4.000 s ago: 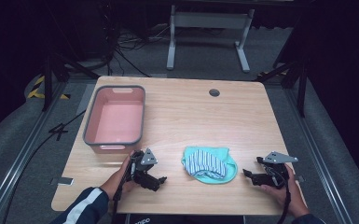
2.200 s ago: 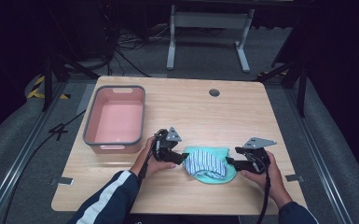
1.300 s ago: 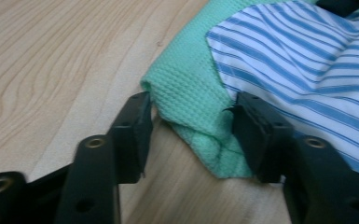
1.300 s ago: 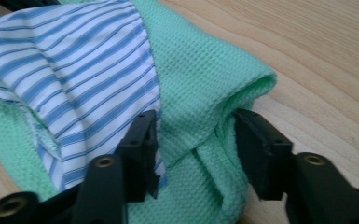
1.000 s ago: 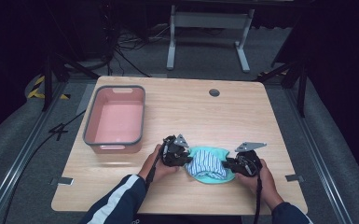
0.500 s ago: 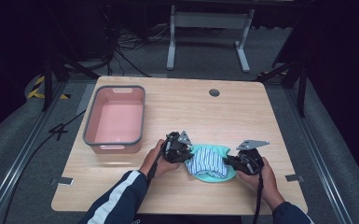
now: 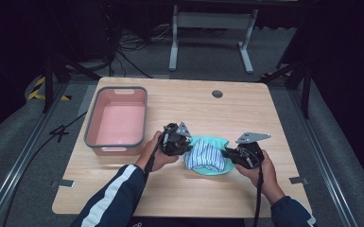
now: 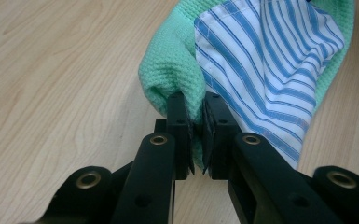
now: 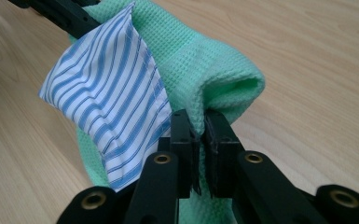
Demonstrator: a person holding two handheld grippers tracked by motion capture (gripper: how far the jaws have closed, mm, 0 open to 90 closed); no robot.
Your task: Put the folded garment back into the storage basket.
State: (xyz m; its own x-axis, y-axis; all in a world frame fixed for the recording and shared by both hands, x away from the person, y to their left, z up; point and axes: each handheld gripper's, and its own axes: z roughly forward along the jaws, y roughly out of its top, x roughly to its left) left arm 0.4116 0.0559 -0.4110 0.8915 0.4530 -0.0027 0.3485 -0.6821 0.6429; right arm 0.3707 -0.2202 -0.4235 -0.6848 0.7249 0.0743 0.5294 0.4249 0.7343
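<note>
On the wooden table lies a green cloth with a blue and white striped patch on its top side. It sits near the front of the table, between the two hands, to the right of the pink tub.

The left gripper is closed on the left edge of the green cloth. In the left gripper view its two black jaws pinch a fold of the green cloth, and the striped patch hangs just beside the fold. The right gripper is closed on the right edge of the same cloth. In the right gripper view the jaws clamp a rolled fold of the green cloth, with the striped patch to the left of it. The gripped folds stand raised above the table, while the middle of the cloth sags between them.

The pink tub stands at the left side of the table, apart from the cloth.
</note>
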